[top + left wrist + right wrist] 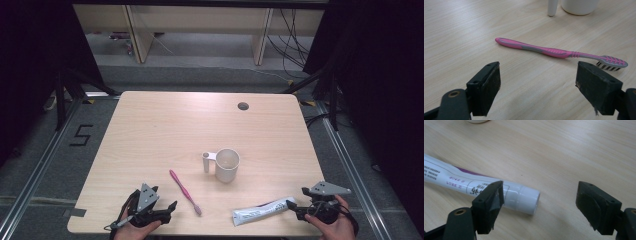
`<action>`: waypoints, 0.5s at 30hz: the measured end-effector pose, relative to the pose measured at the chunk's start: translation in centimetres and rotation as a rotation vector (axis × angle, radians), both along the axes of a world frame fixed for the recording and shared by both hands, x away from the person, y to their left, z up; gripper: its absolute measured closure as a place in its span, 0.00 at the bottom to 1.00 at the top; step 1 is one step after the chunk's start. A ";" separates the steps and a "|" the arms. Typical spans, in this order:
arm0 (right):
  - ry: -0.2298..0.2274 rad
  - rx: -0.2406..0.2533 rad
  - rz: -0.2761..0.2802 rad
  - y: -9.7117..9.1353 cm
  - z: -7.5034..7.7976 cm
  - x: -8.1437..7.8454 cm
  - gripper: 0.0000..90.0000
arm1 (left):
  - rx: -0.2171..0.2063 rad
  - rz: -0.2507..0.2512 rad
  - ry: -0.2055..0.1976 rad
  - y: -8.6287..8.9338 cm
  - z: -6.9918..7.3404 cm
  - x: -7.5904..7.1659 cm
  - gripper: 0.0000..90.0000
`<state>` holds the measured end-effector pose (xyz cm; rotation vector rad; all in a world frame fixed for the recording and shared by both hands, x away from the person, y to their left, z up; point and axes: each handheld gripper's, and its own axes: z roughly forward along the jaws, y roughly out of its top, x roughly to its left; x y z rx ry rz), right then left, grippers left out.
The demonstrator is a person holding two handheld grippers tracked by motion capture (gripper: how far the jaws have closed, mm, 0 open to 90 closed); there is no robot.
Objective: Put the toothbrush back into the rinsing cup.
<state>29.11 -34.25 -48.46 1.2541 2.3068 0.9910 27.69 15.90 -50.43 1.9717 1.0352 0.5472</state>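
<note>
A pink and grey toothbrush (184, 191) (544, 51) lies flat on the wooden table (165, 130), bristle end toward the front edge. My left gripper (167, 210) (540, 72) is open just short of it, with bare table between the jaws. A white toothpaste tube (262, 211) (461, 182) lies near the front edge, its white cap (529, 198) pointing right. My right gripper (295, 207) (540, 192) stands open at the cap end, and its left jaw overlaps the tube's shoulder in the right gripper view. A white cup (226, 164) (579, 5) with a handle (206, 161) stands upright behind both.
A round cable hole (243, 106) sits in the table's far right part. Beyond the far edge are desk legs and cables on the floor. Wide bare wood lies across the table's far and left parts.
</note>
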 end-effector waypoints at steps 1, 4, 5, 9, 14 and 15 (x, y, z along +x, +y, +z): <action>-0.007 -0.008 -0.002 0.0 0.0 0.0 0.26 | -0.001 0.001 0.000 0.0 0.0 0.0 0.22; -0.006 -0.015 -0.005 -0.1 0.0 0.0 0.26 | -0.004 0.004 0.001 0.0 0.0 0.0 0.22; -0.017 -0.019 0.001 -0.1 0.0 0.1 0.26 | -0.005 0.003 0.001 0.0 0.0 0.0 0.22; -0.004 -0.015 0.006 -0.1 -0.1 0.1 0.26 | -0.007 -0.003 0.002 0.0 0.0 0.0 0.22; 0.026 0.008 -0.011 0.1 -0.1 0.0 0.26 | -0.010 -0.021 0.004 0.1 0.1 0.1 0.22; 0.006 -0.011 0.005 -0.1 -0.1 0.1 0.26 | -0.008 -0.031 0.003 0.0 0.2 0.0 0.22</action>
